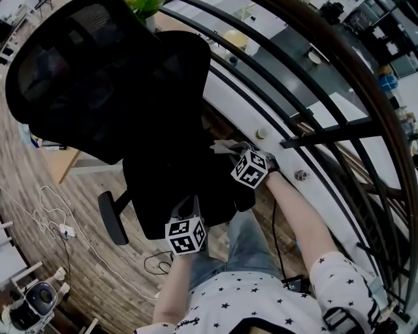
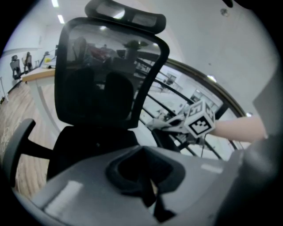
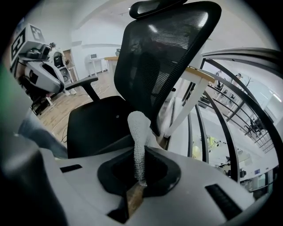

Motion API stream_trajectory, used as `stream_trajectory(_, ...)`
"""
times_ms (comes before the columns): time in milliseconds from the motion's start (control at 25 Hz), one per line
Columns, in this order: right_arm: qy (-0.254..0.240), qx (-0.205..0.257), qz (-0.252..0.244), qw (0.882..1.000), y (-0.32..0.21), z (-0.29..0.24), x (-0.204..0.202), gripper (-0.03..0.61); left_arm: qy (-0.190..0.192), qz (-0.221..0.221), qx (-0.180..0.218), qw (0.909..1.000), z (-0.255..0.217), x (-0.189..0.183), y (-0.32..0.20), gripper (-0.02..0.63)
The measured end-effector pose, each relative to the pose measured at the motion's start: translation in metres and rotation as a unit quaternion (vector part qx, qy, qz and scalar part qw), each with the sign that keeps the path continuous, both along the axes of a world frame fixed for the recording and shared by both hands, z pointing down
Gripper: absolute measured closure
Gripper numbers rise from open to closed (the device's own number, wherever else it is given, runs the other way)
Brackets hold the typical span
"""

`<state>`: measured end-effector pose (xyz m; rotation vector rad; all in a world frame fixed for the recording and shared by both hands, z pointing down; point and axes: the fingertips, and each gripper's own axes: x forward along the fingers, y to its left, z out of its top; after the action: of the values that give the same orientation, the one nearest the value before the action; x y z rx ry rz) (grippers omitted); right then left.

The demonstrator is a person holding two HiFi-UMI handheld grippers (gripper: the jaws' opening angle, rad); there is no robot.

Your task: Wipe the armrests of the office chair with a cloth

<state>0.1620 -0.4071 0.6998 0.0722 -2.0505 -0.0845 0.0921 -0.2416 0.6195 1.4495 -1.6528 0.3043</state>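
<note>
The cloth (image 3: 139, 145), a white mesh strip, stands upright out of the right gripper (image 3: 138, 185), whose jaws are clamped on its lower end. In the head view the cloth (image 1: 225, 146) lies at the side of the office chair (image 1: 170, 176) that faces the railing (image 1: 307, 140), level with the seat edge. In the left gripper view the cloth (image 2: 160, 124) sits just above a dark part of that chair side; we cannot tell whether it touches the chair.

The right gripper (image 1: 236, 152) points toward the chair from the railing side, and the person's bare forearm (image 1: 300, 215) extends behind it. The left gripper (image 1: 188, 207) is at the front edge of the seat. In its own view the left gripper (image 2: 148, 194) has its jaws pressed together with nothing between them, aimed at the backrest (image 2: 101, 79).

The chair is black, with a mesh backrest (image 3: 168, 57) and a headrest (image 3: 154, 6). The armrest (image 1: 112, 218) on the far side from the cloth is well apart from both grippers. The chair stands on a wood-pattern floor (image 1: 85, 280), where a white cable (image 1: 52, 215) lies loose.
</note>
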Motion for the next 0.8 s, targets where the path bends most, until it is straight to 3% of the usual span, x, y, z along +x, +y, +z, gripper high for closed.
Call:
stream_trajectory(200, 0.013, 0.017, -0.012, 1.000, 0.007, 0.002, 0.003, 0.554, -0.001, 0.005, 0.002, 1.0000, -0.002, 0.002, 0.005, 0.606)
stream_trajectory(800, 0.023, 0.005, -0.019, 1.000, 0.042, 0.003, 0.026, 0.554, -0.004, 0.026, 0.010, 0.9996, -0.010, 0.014, 0.020, 0.606)
